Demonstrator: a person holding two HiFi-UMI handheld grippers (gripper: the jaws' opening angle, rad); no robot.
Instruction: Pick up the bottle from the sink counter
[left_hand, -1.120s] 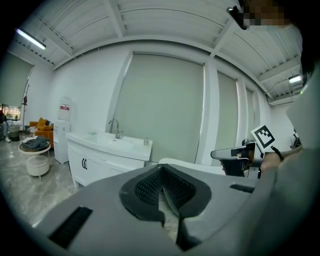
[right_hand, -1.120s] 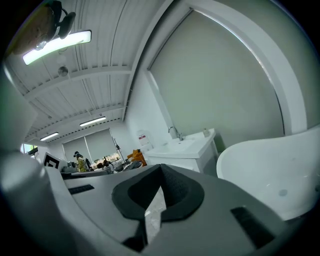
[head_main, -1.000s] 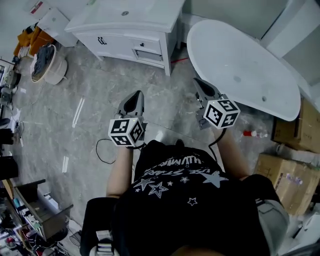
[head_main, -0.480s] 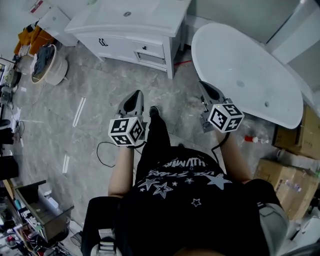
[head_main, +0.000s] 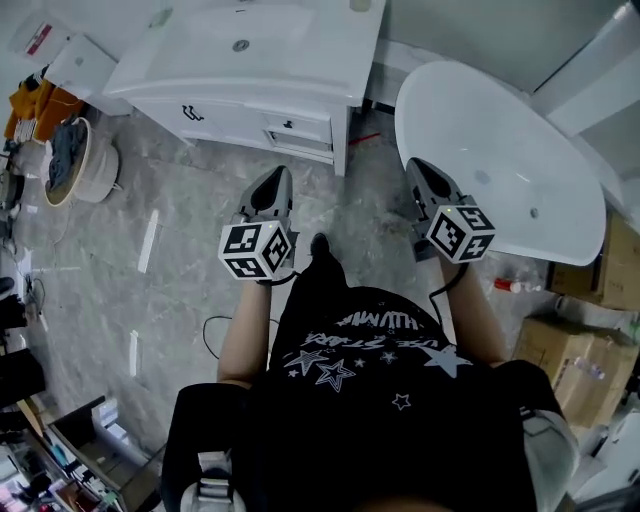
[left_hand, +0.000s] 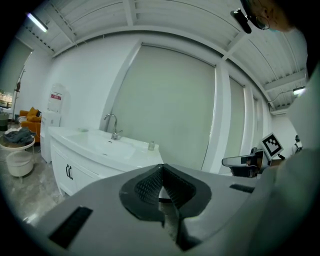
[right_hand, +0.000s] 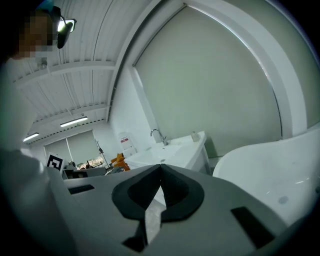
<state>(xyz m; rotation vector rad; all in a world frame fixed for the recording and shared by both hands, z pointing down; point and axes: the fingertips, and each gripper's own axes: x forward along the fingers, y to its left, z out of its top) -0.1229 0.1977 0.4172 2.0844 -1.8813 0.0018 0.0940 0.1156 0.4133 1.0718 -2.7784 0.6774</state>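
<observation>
A small clear bottle (left_hand: 151, 145) stands on the white sink counter (head_main: 300, 50), at its right rear corner beside the wall. It also shows in the right gripper view as a tiny bottle (right_hand: 195, 136) right of the faucet (right_hand: 158, 135). My left gripper (head_main: 272, 182) hangs in the air over the floor in front of the vanity, shut and holding nothing. My right gripper (head_main: 416, 167) is level with it near the bathtub's edge, shut and holding nothing as well. In their own views the left gripper (left_hand: 161, 168) and right gripper (right_hand: 160, 168) both point towards the vanity, well short of it.
A white bathtub (head_main: 500, 160) stands right of the vanity. Cardboard boxes (head_main: 565, 350) and a small red-capped bottle (head_main: 510, 287) lie on the floor at the right. A round laundry basket (head_main: 65, 160) sits at the left, and a black cable (head_main: 215, 330) runs across the floor.
The person has stepped forward: the vanity and tub have come closer and lower in the head view. Both grippers have moved up towards the vanity, still shut.
</observation>
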